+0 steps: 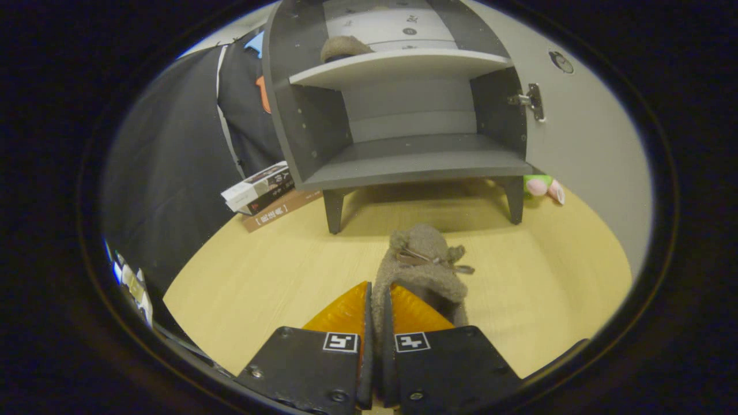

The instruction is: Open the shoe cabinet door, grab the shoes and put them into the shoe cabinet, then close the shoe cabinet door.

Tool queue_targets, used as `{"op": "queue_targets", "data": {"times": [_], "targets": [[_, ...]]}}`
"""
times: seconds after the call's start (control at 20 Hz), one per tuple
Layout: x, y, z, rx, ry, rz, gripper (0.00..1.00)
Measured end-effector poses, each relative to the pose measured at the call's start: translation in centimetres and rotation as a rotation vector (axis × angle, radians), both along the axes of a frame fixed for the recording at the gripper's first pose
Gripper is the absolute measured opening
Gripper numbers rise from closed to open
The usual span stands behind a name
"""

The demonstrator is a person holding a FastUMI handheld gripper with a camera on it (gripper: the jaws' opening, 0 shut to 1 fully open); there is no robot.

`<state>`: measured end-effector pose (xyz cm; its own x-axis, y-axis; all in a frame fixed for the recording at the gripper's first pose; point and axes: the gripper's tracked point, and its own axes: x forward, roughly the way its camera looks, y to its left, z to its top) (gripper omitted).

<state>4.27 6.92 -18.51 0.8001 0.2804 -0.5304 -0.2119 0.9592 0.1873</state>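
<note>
Gripper: we see our gripper clamped on the shoe, both fingers pressing its heel end.
Shoe: brown and fuzzy, with a small strap across the top; it reaches ahead of the fingers over the wooden floor, short of the cabinet. We cannot tell whether it touches the floor.
Hidden: its heel sits buried between the fingers.
Cabinet: grey, standing on legs, door swung open; lower shelf bare, second shoe on the upper shelf, partly cut off.
Writing: books beside the cabinet, lettering too small for us to read.
Toy: a pink and green thing peeks from behind the cabinet leg.
</note>
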Motion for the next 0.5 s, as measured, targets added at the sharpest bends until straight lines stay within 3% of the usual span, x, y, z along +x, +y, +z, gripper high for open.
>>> {"op": "queue_targets", "data": {"times": [0.5], "targets": [[1.7,-1.8,10.1,-0.085,-0.343,0.054,0.1]]}}
